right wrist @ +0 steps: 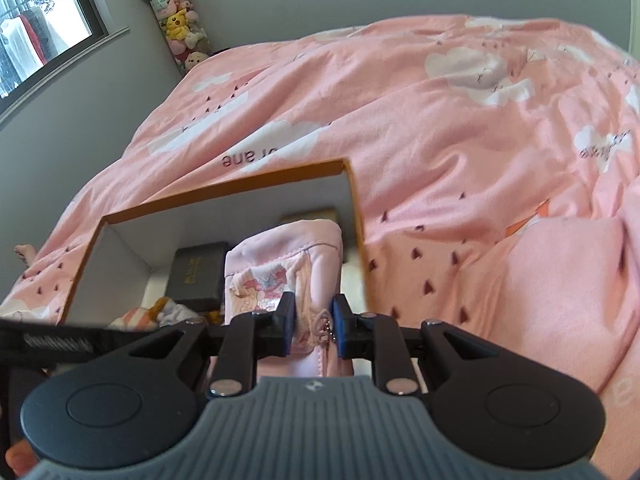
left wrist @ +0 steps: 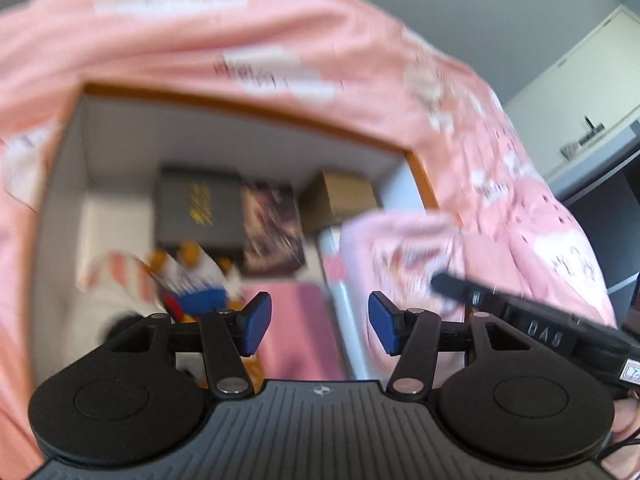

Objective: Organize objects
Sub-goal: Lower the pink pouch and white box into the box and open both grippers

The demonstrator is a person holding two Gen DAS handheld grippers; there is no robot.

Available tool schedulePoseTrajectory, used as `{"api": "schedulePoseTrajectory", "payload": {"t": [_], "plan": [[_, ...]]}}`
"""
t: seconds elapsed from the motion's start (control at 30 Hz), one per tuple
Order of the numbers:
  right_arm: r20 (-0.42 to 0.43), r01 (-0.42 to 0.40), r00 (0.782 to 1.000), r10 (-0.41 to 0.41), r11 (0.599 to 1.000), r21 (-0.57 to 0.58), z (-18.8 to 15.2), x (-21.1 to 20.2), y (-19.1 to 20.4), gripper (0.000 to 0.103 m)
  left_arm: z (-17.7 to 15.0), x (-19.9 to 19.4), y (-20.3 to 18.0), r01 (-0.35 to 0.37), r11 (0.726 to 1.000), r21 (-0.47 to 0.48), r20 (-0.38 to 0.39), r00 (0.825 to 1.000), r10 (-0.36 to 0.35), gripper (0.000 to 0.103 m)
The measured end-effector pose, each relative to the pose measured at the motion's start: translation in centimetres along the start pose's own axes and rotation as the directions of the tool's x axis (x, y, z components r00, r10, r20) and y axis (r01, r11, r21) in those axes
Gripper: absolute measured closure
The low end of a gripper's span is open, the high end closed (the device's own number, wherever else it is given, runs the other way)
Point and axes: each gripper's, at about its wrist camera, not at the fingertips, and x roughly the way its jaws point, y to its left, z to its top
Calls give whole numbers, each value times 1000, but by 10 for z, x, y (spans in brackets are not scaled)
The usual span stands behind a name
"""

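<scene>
In the left wrist view, the left gripper [left wrist: 319,322] is seen at lower centre with jaws spread wide and nothing between them, held over the open orange-rimmed box [left wrist: 248,114], presumably clear of the incoming load. In the right wrist view, the right gripper [right wrist: 314,326] is closed narrowly on the zipper edge of the pink pouch [right wrist: 280,264], which is held upright at centre frame, partly inside the box on the pink duvet [right wrist: 460,128], seemingly for stowing beside the black case [right wrist: 198,276].

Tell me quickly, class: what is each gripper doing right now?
Left gripper: open, holding nothing, above the box.
Right gripper: shut on the pink pouch, over the box.
</scene>
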Motion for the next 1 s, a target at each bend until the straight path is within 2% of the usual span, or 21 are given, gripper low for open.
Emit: {"api": "schedulePoseTrajectory", "payload": {"t": [0.13, 0.2, 0.27, 0.37, 0.47, 0.53, 0.67, 0.87, 1.0], "plan": [[-72, -68, 995, 73, 996, 64, -2, 11, 3, 82, -1, -17, -3, -45, 997, 60, 105, 994, 39, 35], [-108, -84, 990, 94, 992, 90, -3, 18, 5, 82, -2, -23, -5, -38, 994, 105, 120, 992, 25, 33], [-133, -82, 987, 94, 992, 95, -4, 24, 7, 82, -6, -29, -7, -87, 986, 143, 136, 988, 68, 33], [-170, -81, 980, 99, 991, 110, -4, 32, 7, 81, -16, -36, -11, -178, 965, 194, 215, 967, 135, 33], [-202, -84, 974, 103, 992, 99, -3, 40, 10, 81, -25, -42, -7, -244, 950, 194, 258, 947, 191, 33], [-221, -81, 970, 97, 993, 80, -3, 46, 14, 81, -28, -46, -3, -251, 948, 195, 267, 944, 195, 34], [-256, -90, 961, 101, 994, 54, -4, 58, 21, 81, -31, -49, 4, -231, 957, 176, 255, 949, 183, 34], [-298, -80, 951, 86, 996, 34, -8, 73, 24, 81, -35, -46, 6, -235, 953, 191, 236, 953, 187, 35], [-308, -50, 950, 49, 999, 4, -11, 80, 27, 79, -37, -45, 7, -227, 956, 187, 227, 957, 182, 35]]}}
